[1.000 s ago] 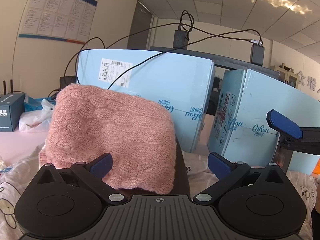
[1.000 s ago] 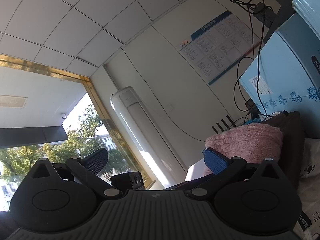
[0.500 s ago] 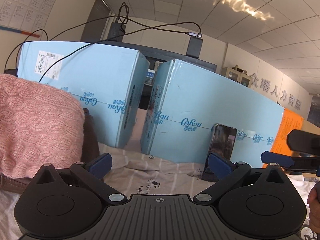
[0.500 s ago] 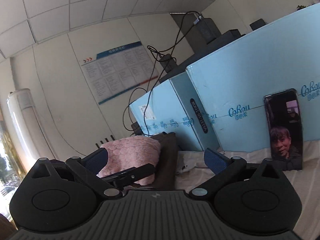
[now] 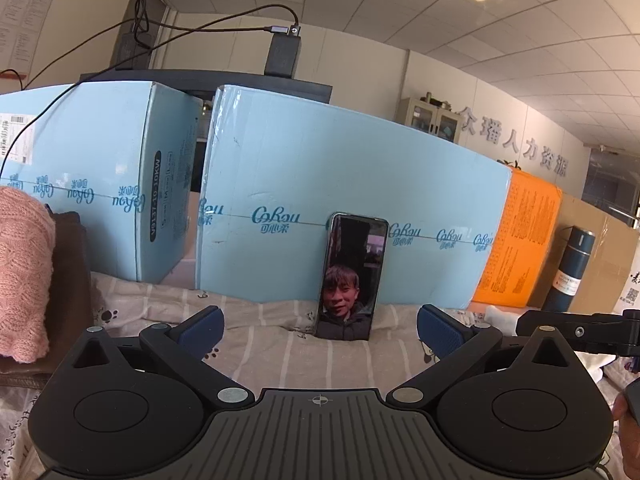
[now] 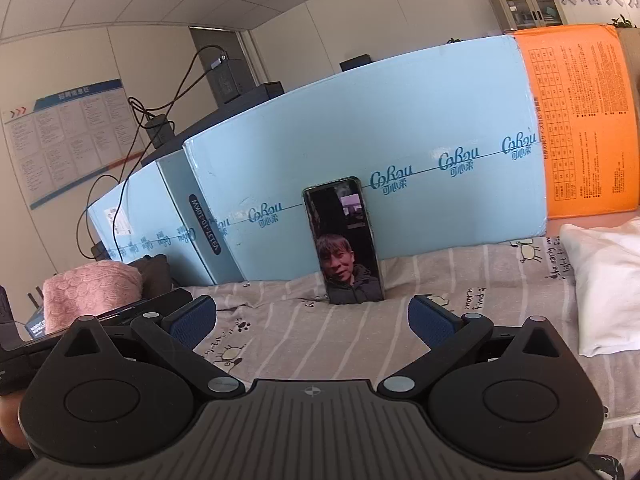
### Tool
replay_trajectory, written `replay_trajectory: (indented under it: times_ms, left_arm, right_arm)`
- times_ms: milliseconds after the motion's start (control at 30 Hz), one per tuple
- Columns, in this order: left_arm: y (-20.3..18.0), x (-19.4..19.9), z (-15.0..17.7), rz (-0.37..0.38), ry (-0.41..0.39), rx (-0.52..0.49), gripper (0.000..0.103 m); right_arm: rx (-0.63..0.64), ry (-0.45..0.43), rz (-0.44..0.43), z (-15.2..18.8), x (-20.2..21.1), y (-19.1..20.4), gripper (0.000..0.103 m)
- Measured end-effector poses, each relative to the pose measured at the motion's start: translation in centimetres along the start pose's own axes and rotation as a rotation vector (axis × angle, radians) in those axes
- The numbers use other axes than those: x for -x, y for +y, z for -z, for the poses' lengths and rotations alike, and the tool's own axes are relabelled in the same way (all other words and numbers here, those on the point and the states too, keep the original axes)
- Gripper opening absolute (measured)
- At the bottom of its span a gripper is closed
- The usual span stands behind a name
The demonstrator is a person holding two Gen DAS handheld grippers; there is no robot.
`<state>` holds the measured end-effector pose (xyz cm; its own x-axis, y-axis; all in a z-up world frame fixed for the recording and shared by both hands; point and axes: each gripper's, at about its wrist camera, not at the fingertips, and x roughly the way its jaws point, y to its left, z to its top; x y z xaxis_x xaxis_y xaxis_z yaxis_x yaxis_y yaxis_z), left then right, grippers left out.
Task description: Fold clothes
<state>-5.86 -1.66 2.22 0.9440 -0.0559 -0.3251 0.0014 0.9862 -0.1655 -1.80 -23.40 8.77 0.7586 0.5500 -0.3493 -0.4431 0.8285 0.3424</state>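
A folded pink knit sweater (image 5: 22,272) lies on a dark brown folded garment (image 5: 70,264) at the far left of the left wrist view. The right wrist view shows the pink sweater (image 6: 90,292) at its left edge too. A white cloth (image 6: 600,284) rests on the striped bedsheet (image 6: 320,344) at the right. My left gripper (image 5: 320,330) hangs open over the sheet, holding nothing. My right gripper (image 6: 312,318) is open as well, empty, facing the same spot. Both point at a phone (image 5: 352,276) leaning upright.
Light blue cartons (image 5: 340,200) form a wall behind the phone (image 6: 344,242), with an orange box (image 5: 516,240) and a dark blue flask (image 5: 570,270) to the right. Cables and adapters (image 5: 284,54) hang above. The other gripper's body (image 5: 580,330) shows at right.
Both grippers swung right, away from the pink sweater, and now face the phone and blue cartons. The right one dropped from the ceiling and window view. Both stayed open.
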Motion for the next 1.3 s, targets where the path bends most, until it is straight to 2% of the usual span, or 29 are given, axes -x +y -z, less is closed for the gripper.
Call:
replay_trajectory:
  times_ms: [133,300,633,800,1133,1300]
  left_arm:
    - [-1.8,-1.4,-0.2,-0.032,0.019,-0.030,0.103]
    - [-2.5,-2.6,0.7,-0.025,0.049,-0.057,0.103]
    - [-1.1,-3.7,1.8,-0.070,0.080,-0.070,0.103]
    - [-0.7,-3.3,1.6,-0.076,0.064,-0.064,0.103]
    - [-1.0,-2.3,1.3,-0.026,0.036,-0.056,0.103]
    - [-2.1,-1.4,0.9,0.058,0.013,-0.082,0.103]
  right_arm:
    - [0.005,-0.015,0.162,-0.6,0.7,-0.5,0.103]
    - [0.064,-0.021,0.294,-0.4,0.1,-0.4,0.103]
    - [0.064,0.002,0.362,1.0,-2.2,-1.6,0.103]
    - [0.046,-0.005,0.395,1.8,-2.5,-2.3,0.103]
    - [0.035,0.006,0.423,2.2,-2.4,-2.6,0.103]
    - [0.035,-0.005,0.482,2.0,-1.9,-2.8,0.103]
